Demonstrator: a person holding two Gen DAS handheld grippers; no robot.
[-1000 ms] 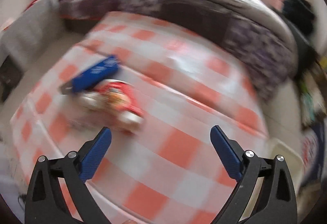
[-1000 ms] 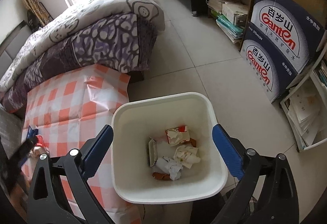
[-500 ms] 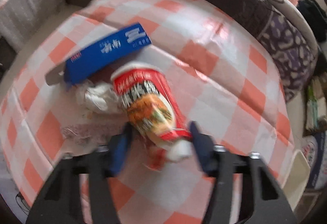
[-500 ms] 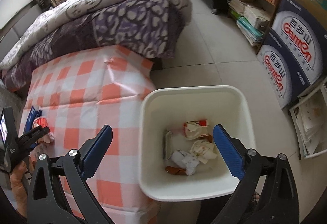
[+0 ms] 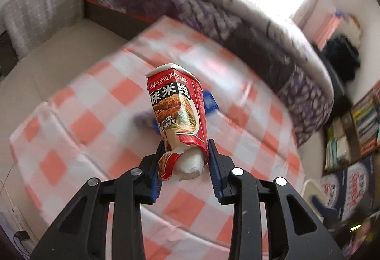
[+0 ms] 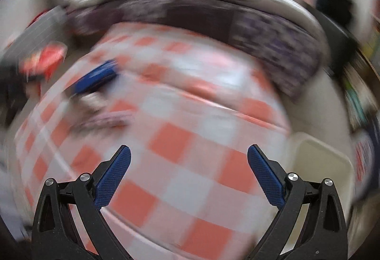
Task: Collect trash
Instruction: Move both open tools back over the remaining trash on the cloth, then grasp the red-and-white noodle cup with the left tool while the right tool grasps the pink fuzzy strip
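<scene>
Left gripper (image 5: 185,158) is clamping the torn lower end of a red noodle cup (image 5: 177,115) between its blue pads, holding it up clear of the checked tablecloth (image 5: 90,122), rim pointing away from the gripper. Beyond the cup, partly hidden behind it, a blue box (image 5: 210,102) is lying on the cloth. Right gripper (image 6: 188,171) is hanging with its jaws spread wide and nothing between them, over the same cloth; its view is heavily blurred. Ahead and to its left the blue box (image 6: 96,80) is showing; to its right the white bin (image 6: 320,165) is standing just beside the table edge.
</scene>
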